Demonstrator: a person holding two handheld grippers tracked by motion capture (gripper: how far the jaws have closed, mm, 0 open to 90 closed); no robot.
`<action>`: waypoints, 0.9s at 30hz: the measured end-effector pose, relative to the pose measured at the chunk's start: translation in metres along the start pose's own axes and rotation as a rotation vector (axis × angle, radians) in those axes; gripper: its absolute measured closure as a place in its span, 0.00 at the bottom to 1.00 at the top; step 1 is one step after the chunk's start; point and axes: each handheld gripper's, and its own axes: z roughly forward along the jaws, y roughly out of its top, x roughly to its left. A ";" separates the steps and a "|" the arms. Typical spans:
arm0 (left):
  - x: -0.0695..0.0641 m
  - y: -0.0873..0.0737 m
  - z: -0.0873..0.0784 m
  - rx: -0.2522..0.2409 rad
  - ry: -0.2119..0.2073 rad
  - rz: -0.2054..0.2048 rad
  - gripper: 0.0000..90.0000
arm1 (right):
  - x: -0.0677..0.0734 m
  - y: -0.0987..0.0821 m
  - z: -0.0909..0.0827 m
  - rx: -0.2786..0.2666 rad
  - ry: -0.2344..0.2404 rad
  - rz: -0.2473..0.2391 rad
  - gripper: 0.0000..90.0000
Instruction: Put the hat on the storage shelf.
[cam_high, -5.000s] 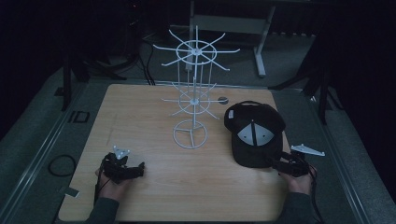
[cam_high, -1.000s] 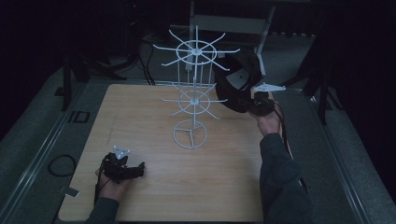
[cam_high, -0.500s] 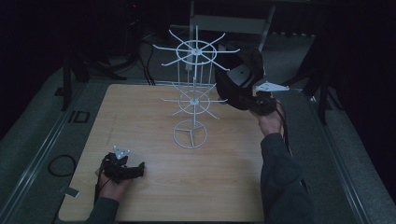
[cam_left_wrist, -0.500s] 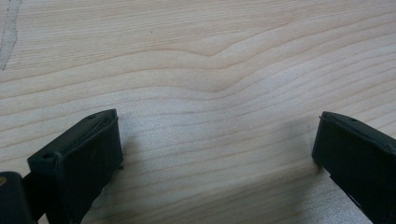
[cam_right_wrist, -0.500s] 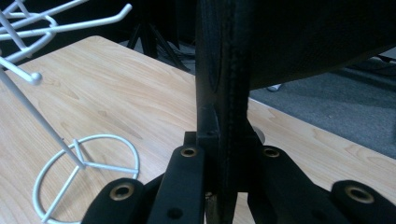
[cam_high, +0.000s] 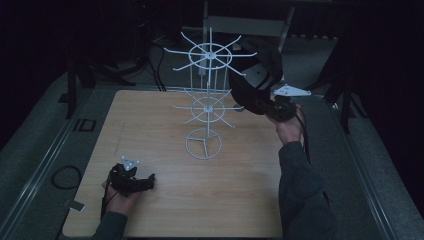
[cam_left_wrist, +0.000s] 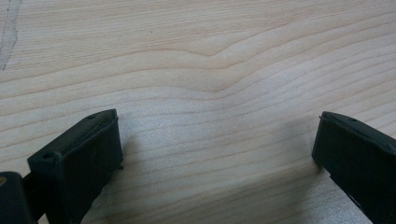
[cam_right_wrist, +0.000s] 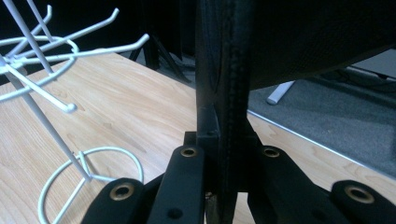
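Observation:
A black cap (cam_high: 256, 82) hangs in the air at the right of the white wire rack (cam_high: 206, 100), level with the rack's arms. My right gripper (cam_high: 270, 106) is shut on the cap's brim (cam_right_wrist: 231, 93), which stands on edge between the jaws in the right gripper view, with the rack's hooks (cam_right_wrist: 70, 53) to the left. My left gripper (cam_high: 135, 182) rests low over the wooden table (cam_high: 240, 190) near its front left corner. It is open, with bare wood (cam_left_wrist: 210, 140) between its fingers (cam_left_wrist: 84, 158).
The rack's ring base (cam_high: 203, 144) stands mid-table. A metal frame and a white stand (cam_high: 240, 25) sit behind the table on grey floor. A cable loop (cam_high: 65, 176) lies left of the table.
The right hand lifted the cap from the table's right side up toward the rack, then edged it slightly higher and closer to the arms. The left hand stayed put.

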 end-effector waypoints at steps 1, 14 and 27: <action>0.000 0.000 0.000 0.000 0.000 0.000 0.02 | 0.001 0.001 -0.001 -0.005 0.000 0.000 0.96; 0.000 0.000 0.000 -0.001 0.000 0.000 0.02 | 0.006 0.009 -0.008 -0.051 0.000 -0.015 0.96; 0.000 0.000 0.000 -0.001 0.000 0.000 0.02 | 0.008 0.011 -0.011 -0.069 0.006 -0.013 0.96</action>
